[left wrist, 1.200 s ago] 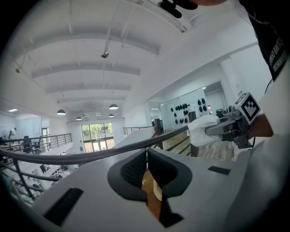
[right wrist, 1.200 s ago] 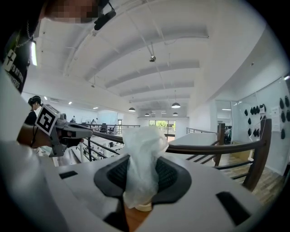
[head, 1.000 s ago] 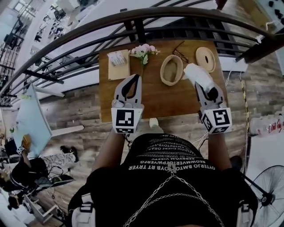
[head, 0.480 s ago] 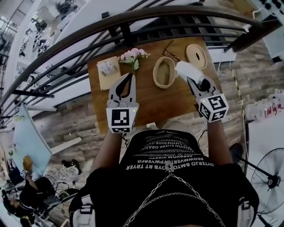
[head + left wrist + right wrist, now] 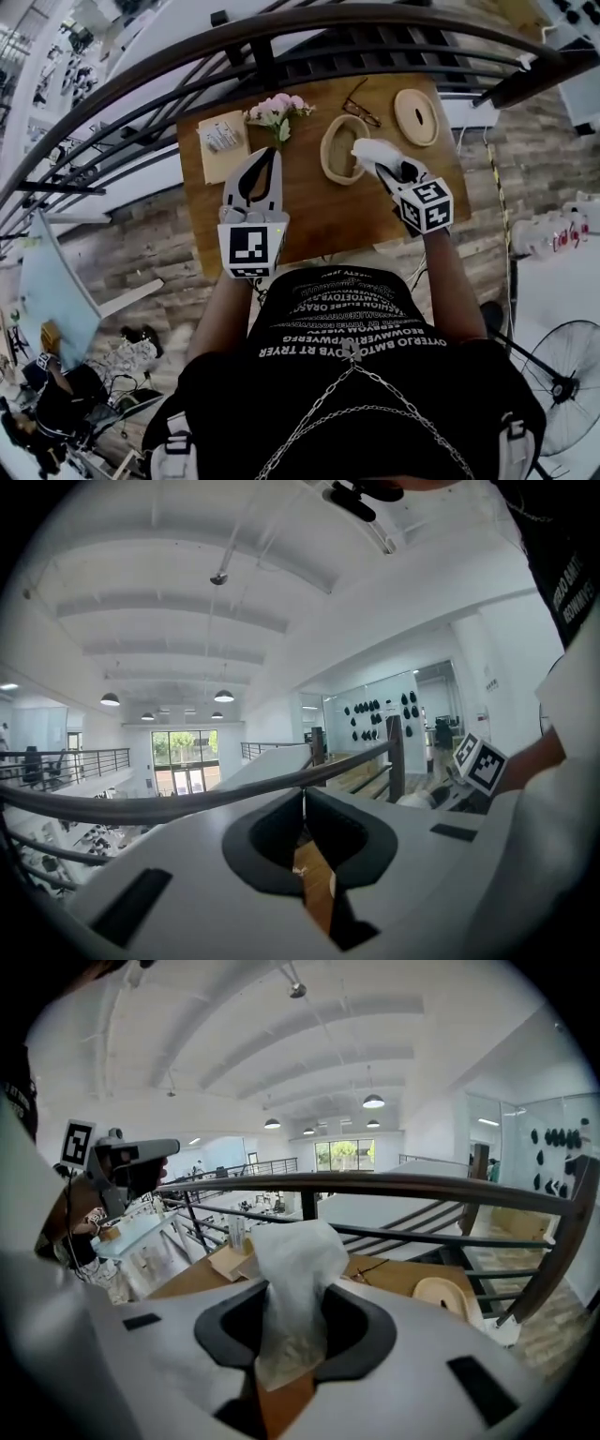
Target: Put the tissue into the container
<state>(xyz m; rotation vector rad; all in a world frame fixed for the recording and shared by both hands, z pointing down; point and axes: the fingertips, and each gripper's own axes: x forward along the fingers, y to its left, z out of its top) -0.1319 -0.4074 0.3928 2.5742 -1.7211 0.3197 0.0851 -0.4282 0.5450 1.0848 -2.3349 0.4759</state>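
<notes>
My right gripper (image 5: 382,170) is shut on a crumpled white tissue (image 5: 367,150), which hangs over the right rim of the oval wooden container (image 5: 334,150) on the table. In the right gripper view the tissue (image 5: 292,1279) stands up between the jaws of that gripper (image 5: 286,1302) and hides the container. My left gripper (image 5: 265,161) hovers over the table's left half, left of the container, its jaws together with nothing in them; its tips (image 5: 303,794) meet in the left gripper view.
On the wooden table (image 5: 309,211) lie a tissue box (image 5: 222,141) at the back left, pink flowers (image 5: 275,110), glasses (image 5: 361,103) and an oval wooden lid (image 5: 415,115) at the back right. A dark metal railing (image 5: 309,33) runs just beyond the table.
My right gripper has come down and to the left with the tissue, from right of the container to its right rim. The left gripper has shifted only a little.
</notes>
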